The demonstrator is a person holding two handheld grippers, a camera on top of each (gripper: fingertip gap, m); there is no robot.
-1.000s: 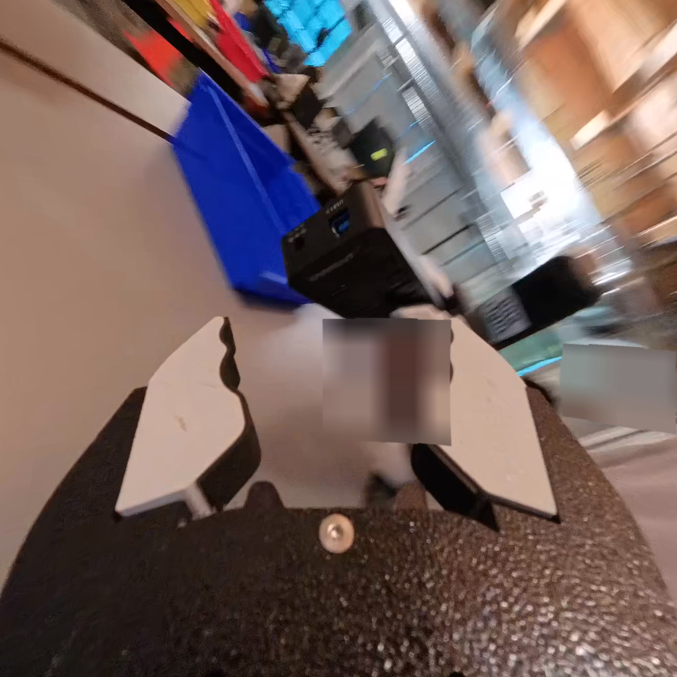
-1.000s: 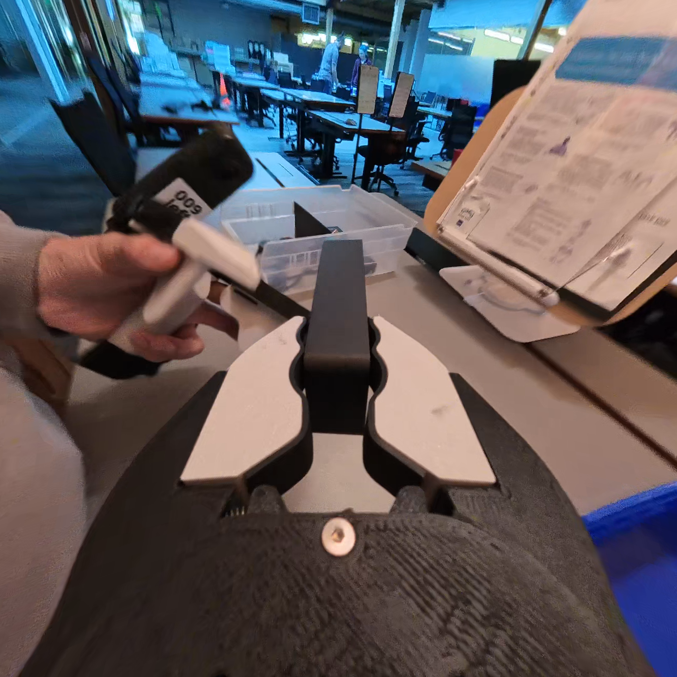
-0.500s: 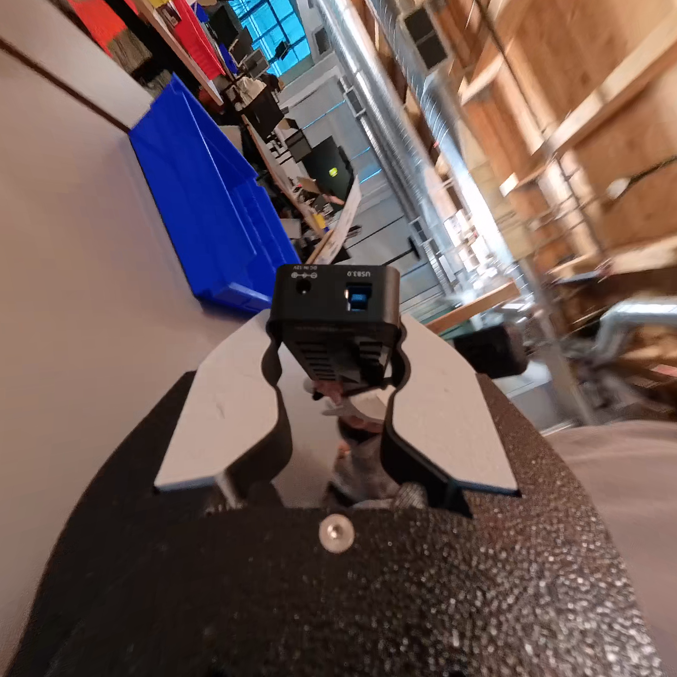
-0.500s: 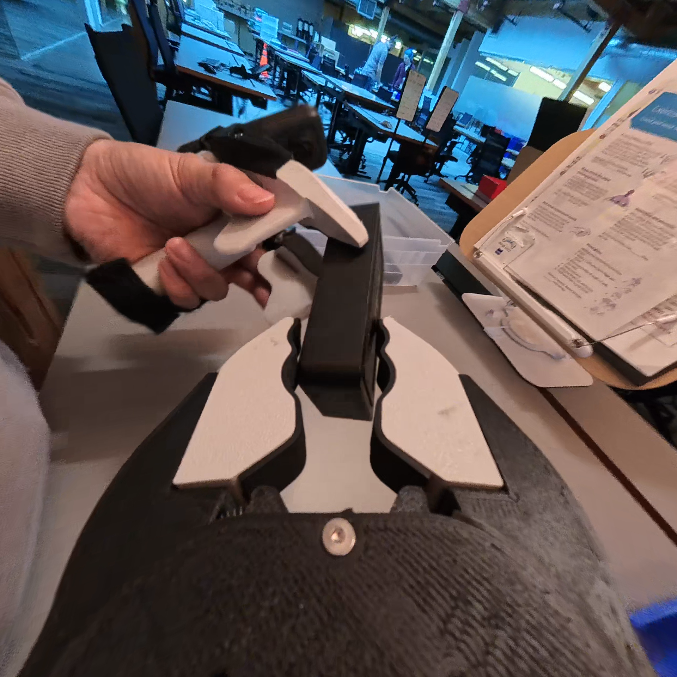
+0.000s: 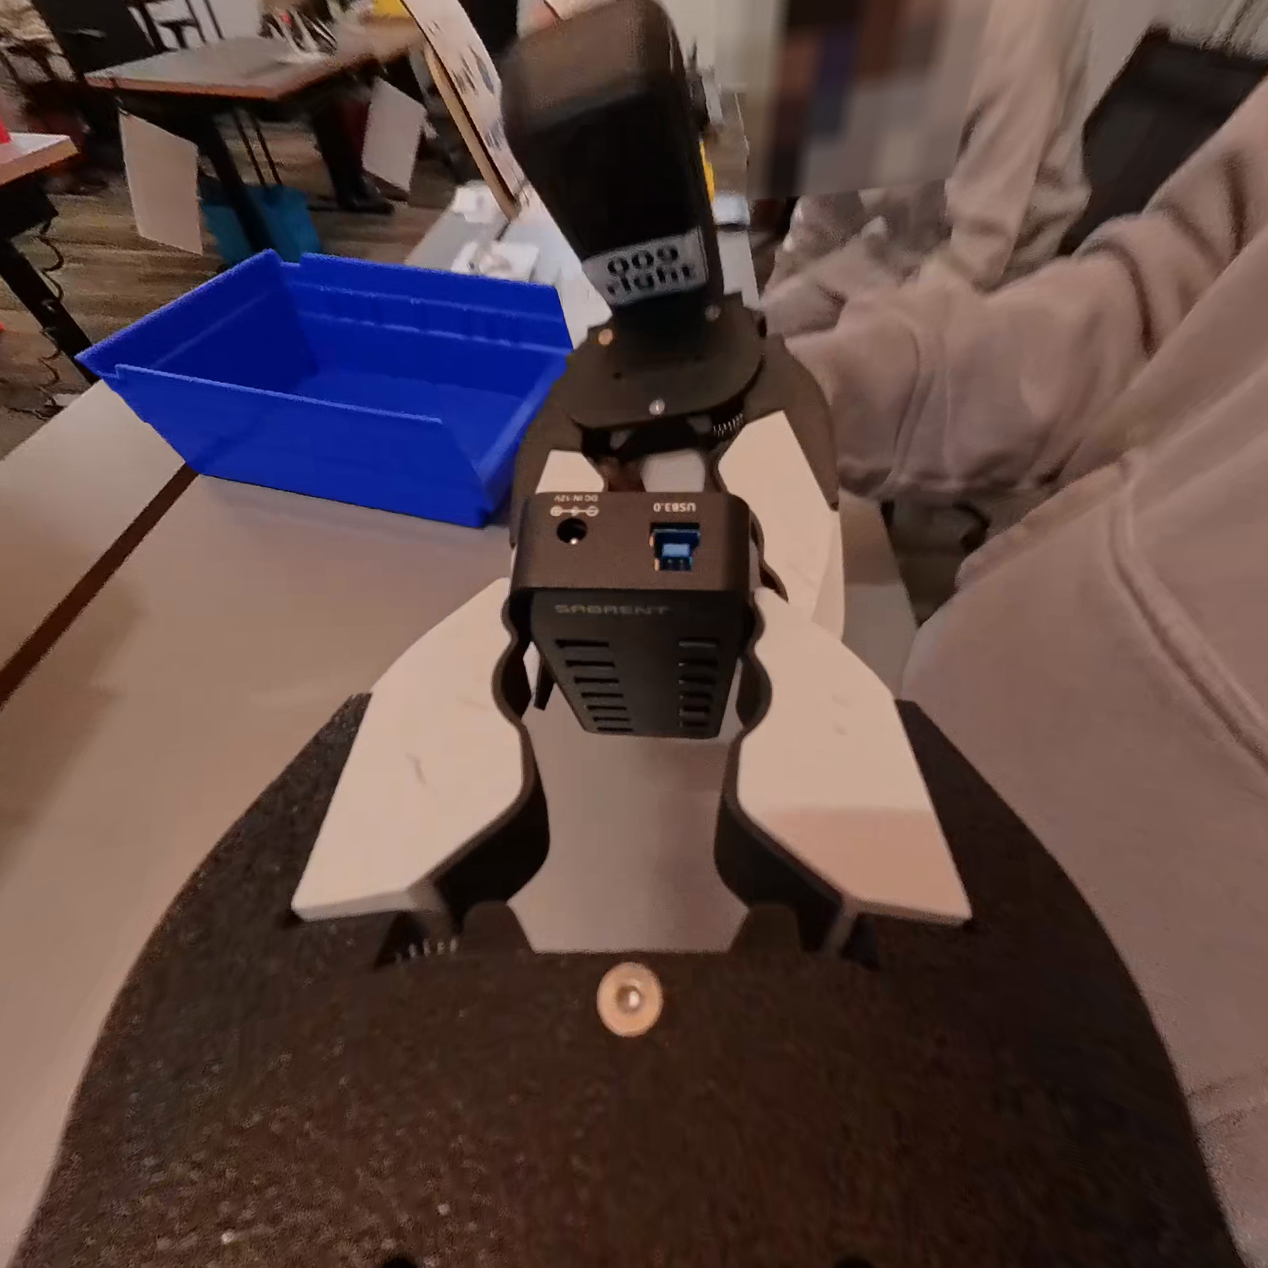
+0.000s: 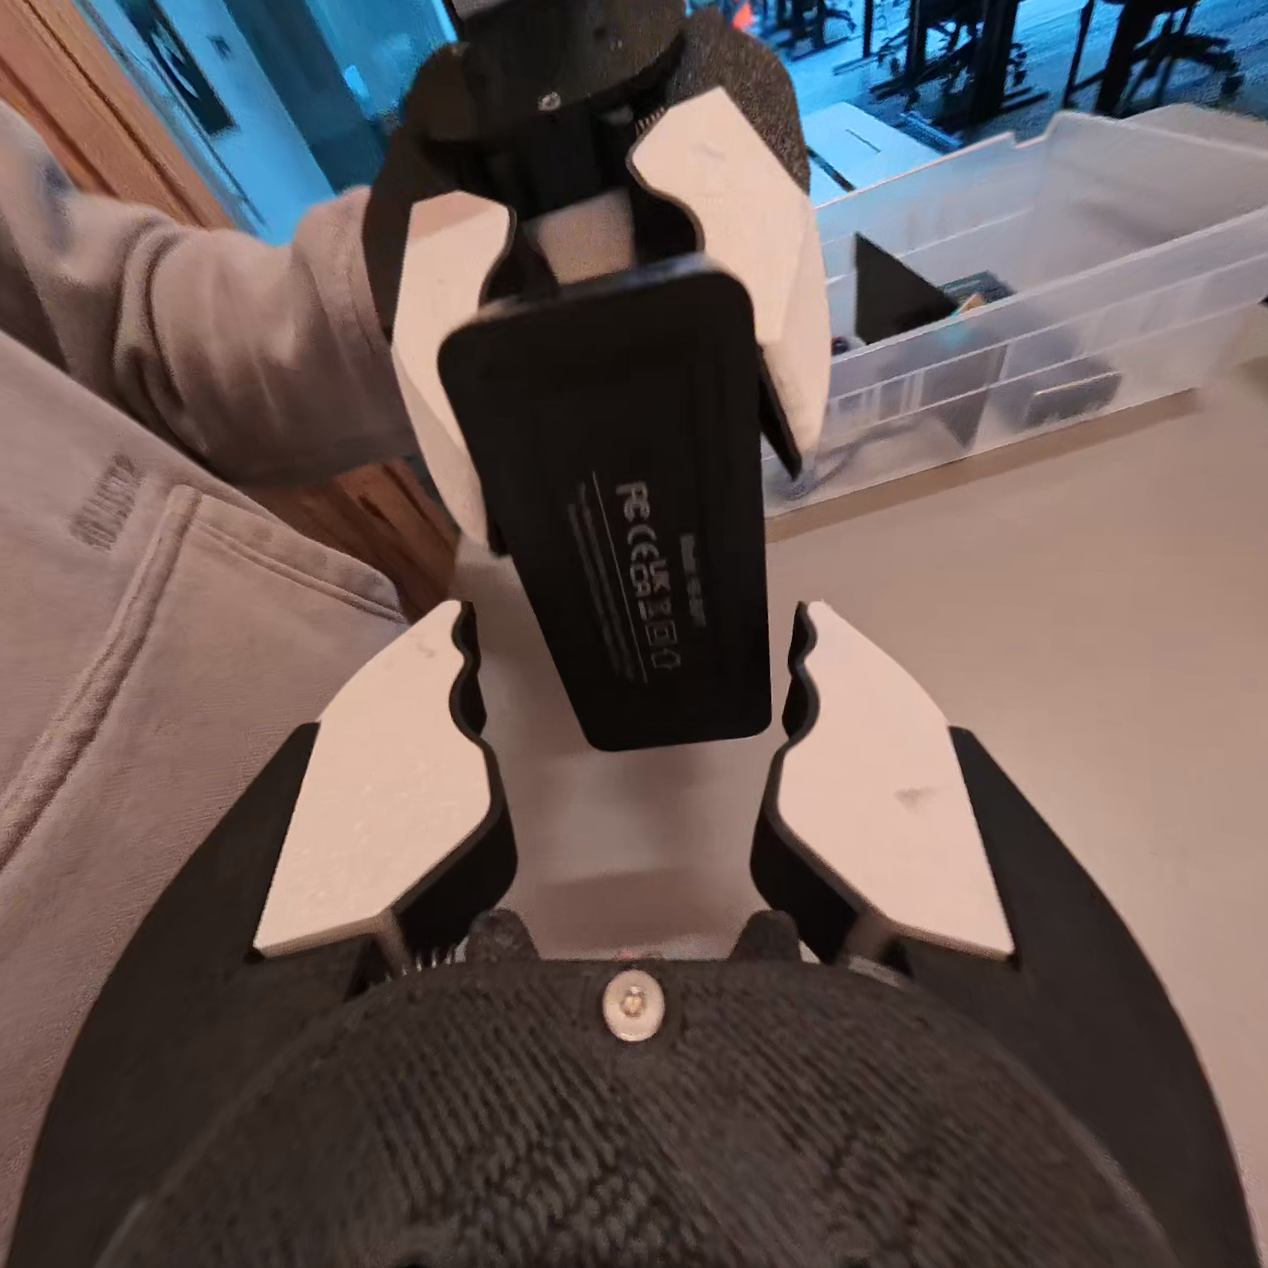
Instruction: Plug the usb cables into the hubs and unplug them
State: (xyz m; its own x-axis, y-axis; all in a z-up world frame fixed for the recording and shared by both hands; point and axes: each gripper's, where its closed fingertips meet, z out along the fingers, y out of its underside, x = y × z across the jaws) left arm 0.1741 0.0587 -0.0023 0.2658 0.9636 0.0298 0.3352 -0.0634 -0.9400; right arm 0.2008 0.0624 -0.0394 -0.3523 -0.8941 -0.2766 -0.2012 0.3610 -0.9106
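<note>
**Black hub clamped in left tool; right tool standing open around its far end**

Left wrist view, left to right. A blue open-topped plastic bin (image 5: 309, 405) is sitting on the pale worktop (image 5: 206, 652), well apart from the tools, near a dark seam in the surface. At centre, the left tool (image 5: 628, 638) is gripping a black rectangular USB hub (image 5: 628, 583); its white fingers (image 5: 439, 755) are pressing on both long sides, and the hub is being held clear of the worktop. The hub's end face, bearing a round power socket and a blue USB port, is facing away from the camera. Just beyond it, the right tool (image 5: 676, 439) is pointing back toward the hub, with its dark arms spread wide to either side. To the right, a grey-beige sleeve (image 5: 960, 357) is reaching behind that tool.

Right wrist view, left to right. The same grey-beige garment (image 6: 137, 617) is filling the left edge. At centre, the right tool (image 6: 628, 686) is standing apart: its white fingers (image 6: 384, 789) are flanking the hub's near end with a visible gap on each side, touching nothing. The hub (image 6: 611, 521) is showing its flat printed face, and the left tool (image 6: 617, 322) is clamping its far portion from above. To the right, a clear plastic compartment tray (image 6: 1029, 288) holding small dark items is resting on the worktop (image 6: 1029, 652), behind the tools.

No cable can be made out in either hub port shown.
</note>
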